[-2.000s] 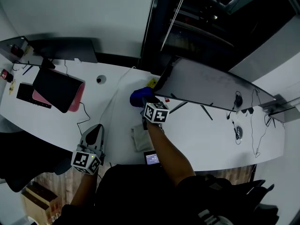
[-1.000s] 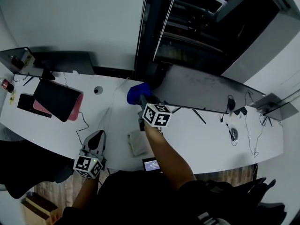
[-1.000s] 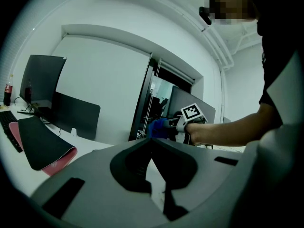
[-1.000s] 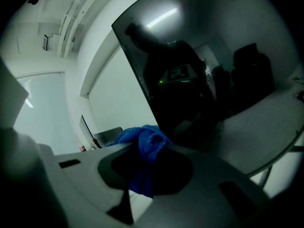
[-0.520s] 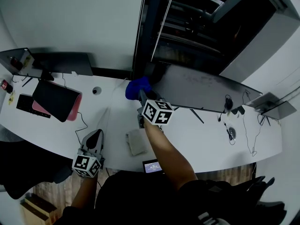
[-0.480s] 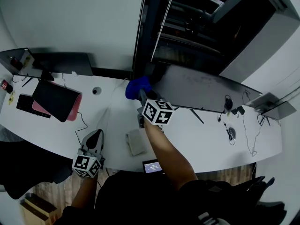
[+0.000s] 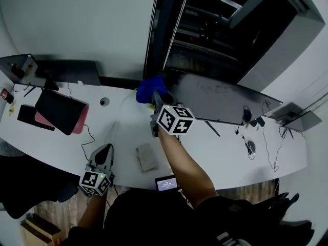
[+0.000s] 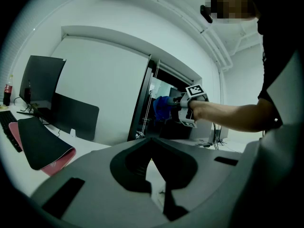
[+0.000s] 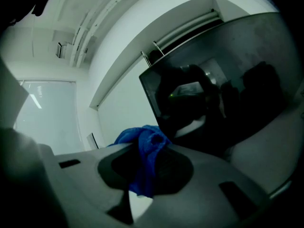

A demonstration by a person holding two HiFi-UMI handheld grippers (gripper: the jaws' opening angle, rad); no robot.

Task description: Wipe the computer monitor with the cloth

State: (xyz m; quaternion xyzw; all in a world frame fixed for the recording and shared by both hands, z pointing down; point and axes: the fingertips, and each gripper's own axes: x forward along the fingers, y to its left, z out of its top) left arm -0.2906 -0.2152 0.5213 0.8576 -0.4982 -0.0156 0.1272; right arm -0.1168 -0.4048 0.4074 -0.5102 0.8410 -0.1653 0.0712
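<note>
Two grippers: the right gripper (image 7: 155, 103) is clamped on the cloth (image 7: 150, 89), which bunches ahead of its jaws by the monitor (image 7: 220, 99) corner. Whether the cloth touches the screen is unclear. Well behind, the left gripper (image 7: 104, 149) has its jaws together, empty, over the desk (image 7: 220, 148) edge.

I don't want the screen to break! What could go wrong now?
The right gripper holds the blue cloth at the top left corner of the monitor; a hard push there might tip it, since the left gripper hangs by the desk edge, not steadying it. The bunched cloth might also slip from the jaws.
</note>
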